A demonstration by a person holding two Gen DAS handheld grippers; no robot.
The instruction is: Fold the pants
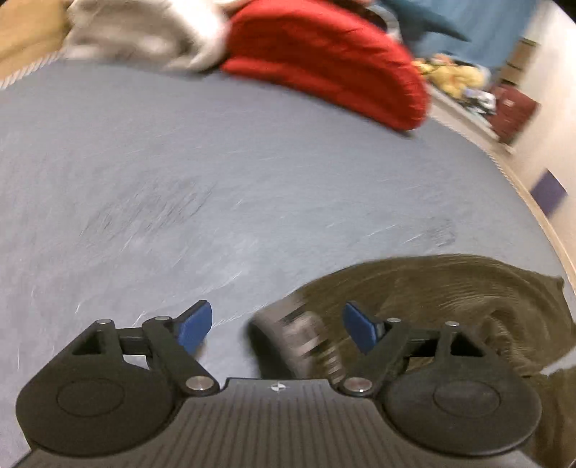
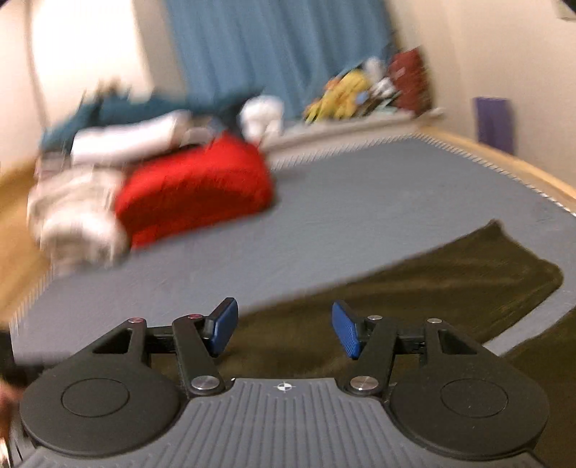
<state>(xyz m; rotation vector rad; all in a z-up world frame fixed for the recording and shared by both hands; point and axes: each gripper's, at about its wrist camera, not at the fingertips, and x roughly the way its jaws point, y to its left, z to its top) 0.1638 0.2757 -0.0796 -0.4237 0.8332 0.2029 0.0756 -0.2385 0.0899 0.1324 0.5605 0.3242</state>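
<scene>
Left gripper (image 1: 277, 325): fingers (image 1: 196, 325) spread wide, nothing pinched; a blurred grey-striped edge of the pants (image 1: 432, 288) lies between and below them. In the left wrist view the olive-brown pants fill the lower right of the frame on the grey bed (image 1: 180, 180).

Right gripper (image 2: 284, 329): fingers (image 2: 347, 329) spread, pinching nothing, over the pants (image 2: 432, 280). In that view the pants lie flat, long axis running from lower centre up to the right, the end pointing toward the bed's (image 2: 360, 201) right edge.

Upper left of both views: a red bundle (image 1: 324, 54) beside white cloth (image 1: 144, 32).
</scene>
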